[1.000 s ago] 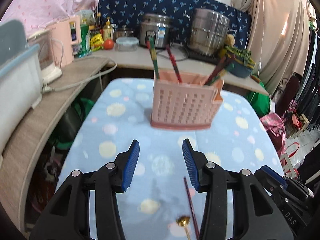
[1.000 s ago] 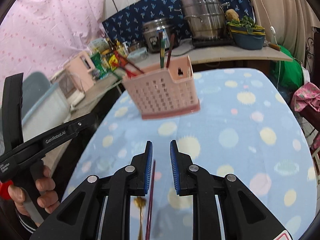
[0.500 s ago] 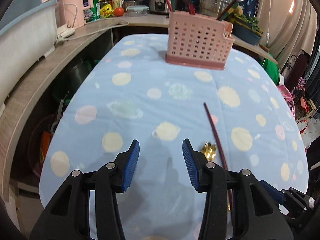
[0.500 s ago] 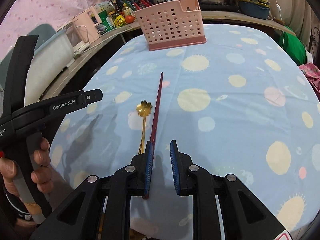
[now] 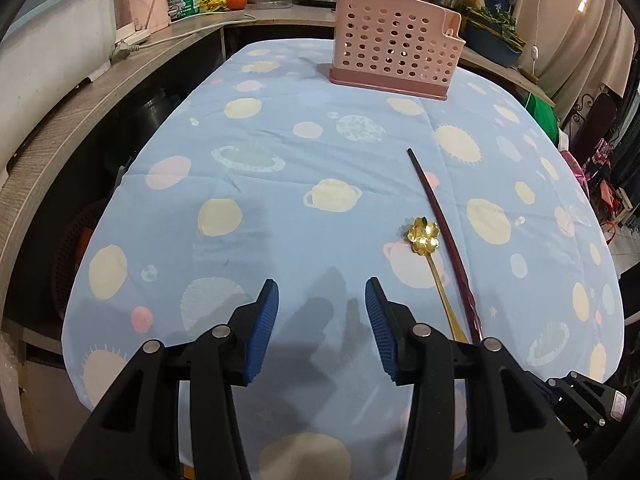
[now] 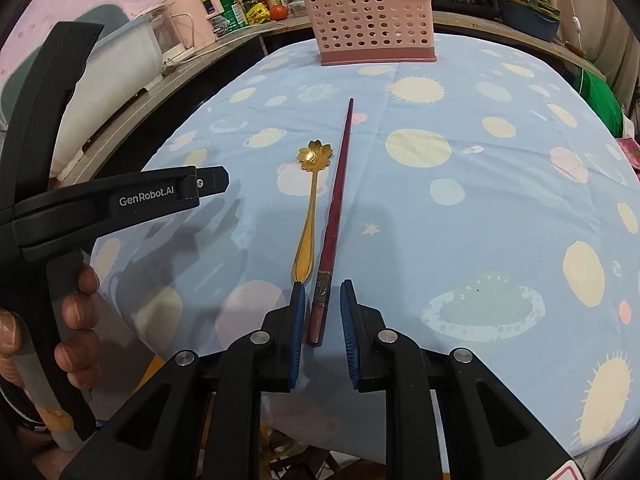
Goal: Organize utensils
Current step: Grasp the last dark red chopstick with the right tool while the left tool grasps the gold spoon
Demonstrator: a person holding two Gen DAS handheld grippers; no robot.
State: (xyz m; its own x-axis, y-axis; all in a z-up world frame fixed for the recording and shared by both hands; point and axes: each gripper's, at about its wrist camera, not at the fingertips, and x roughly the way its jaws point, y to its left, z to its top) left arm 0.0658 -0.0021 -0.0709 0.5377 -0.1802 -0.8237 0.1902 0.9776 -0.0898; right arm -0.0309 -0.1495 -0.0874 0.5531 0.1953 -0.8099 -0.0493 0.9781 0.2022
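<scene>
On the table (image 5: 280, 208), seen from the left wrist, a blue cloth with sun and planet prints covers the whole top. The left gripper (image 5: 322, 330) hangs over the near edge with its blue pads (image 5: 262, 338) apart and only bare cloth between them. To its right, toward the near right corner, lie a gold spoon (image 5: 430, 256) with a flower-shaped bowl and a dark red chopstick (image 5: 438, 224), side by side, the spoon on the left; their near ends pass behind the gripper's right finger. At the far edge stands a pink basket (image 5: 394, 50) with holed walls, with utensils sticking up behind its rim. A wooden counter (image 5: 80, 108) with kitchen clutter runs along the left side.

From the right wrist view, the right gripper (image 6: 322, 334) sits low over the near edge, its fingers close together but not shut. The thick near end of the chopstick (image 6: 334, 216) lies in the gap, and neither pad presses it. The spoon (image 6: 310, 208) lies just left of the chopstick, its handle tip at the left pad. The basket (image 6: 370, 20) stands at the far edge, well apart from both. At the left, a hand (image 6: 60, 340) holds the left gripper's black handle.
</scene>
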